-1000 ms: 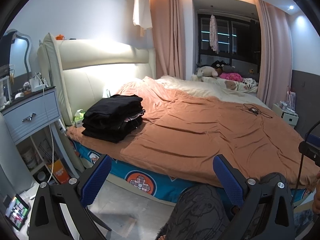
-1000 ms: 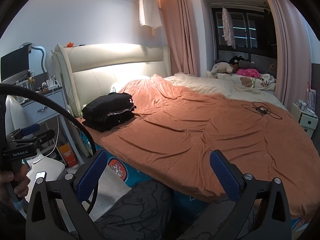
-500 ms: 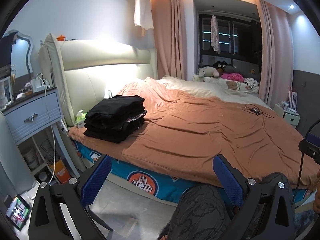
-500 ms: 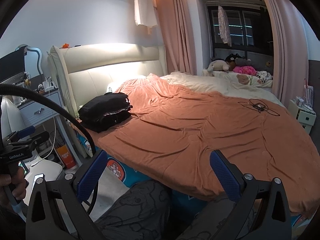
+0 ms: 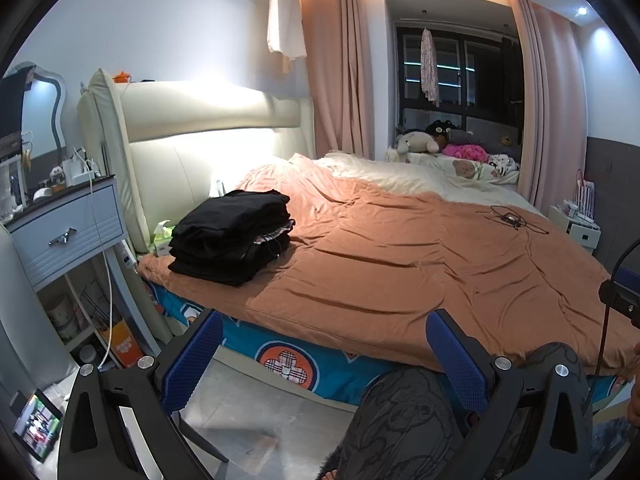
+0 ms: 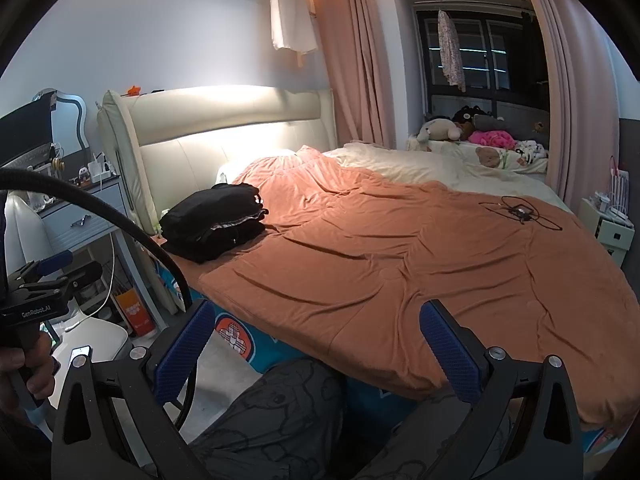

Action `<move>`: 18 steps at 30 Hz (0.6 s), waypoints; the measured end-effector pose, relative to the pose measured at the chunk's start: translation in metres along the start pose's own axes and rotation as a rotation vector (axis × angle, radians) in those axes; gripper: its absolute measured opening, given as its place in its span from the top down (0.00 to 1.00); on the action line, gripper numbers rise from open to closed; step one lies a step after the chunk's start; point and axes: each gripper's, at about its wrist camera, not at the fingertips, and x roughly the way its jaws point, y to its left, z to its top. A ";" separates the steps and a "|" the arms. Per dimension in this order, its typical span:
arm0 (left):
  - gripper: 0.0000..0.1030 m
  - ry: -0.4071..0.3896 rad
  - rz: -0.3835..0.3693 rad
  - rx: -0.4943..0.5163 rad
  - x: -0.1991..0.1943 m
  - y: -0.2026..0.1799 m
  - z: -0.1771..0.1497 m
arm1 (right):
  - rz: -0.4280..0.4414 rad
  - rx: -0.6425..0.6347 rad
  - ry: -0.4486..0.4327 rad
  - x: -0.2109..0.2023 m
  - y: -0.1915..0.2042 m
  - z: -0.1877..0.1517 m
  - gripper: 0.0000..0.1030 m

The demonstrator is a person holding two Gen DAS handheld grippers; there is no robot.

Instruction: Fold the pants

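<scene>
1. Over the last second your two views have only drifted a little; the stack of dark folded clothes (image 5: pixel 232 236) near the headboard (image 5: pixel 200 120) has not moved on the bed, and the orange cover (image 5: pixel 400 264) lies as before.
2. Your left gripper (image 5: pixel 324 354) and right gripper (image 6: pixel 320 350) both hang off the bed's near edge, fingers (image 5: pixel 456 360) spread wide, gripping nothing.
3. Judged from this, the pants may already sit folded in that stack, or a pair may be waiting out of view; no loose pants show.
4. The stack looks soft, matte, squared with rounded edges; the cover is thin and creased.
</scene>
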 end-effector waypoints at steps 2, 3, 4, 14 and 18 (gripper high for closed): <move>0.01 -0.001 -0.001 0.000 0.000 0.000 0.000 | 0.000 0.003 0.001 0.000 0.000 0.000 0.00; 0.01 0.000 0.000 0.001 0.000 0.000 0.000 | 0.000 0.004 0.001 -0.001 0.000 0.000 0.00; 0.01 0.000 0.001 0.002 0.000 0.000 0.000 | 0.001 0.003 0.000 -0.001 0.000 0.000 0.00; 0.01 0.001 -0.002 -0.001 0.000 0.001 0.000 | 0.004 0.001 0.000 0.001 0.002 -0.001 0.00; 0.01 0.000 -0.002 0.001 0.001 0.001 0.000 | 0.002 0.002 0.002 0.002 0.001 -0.001 0.00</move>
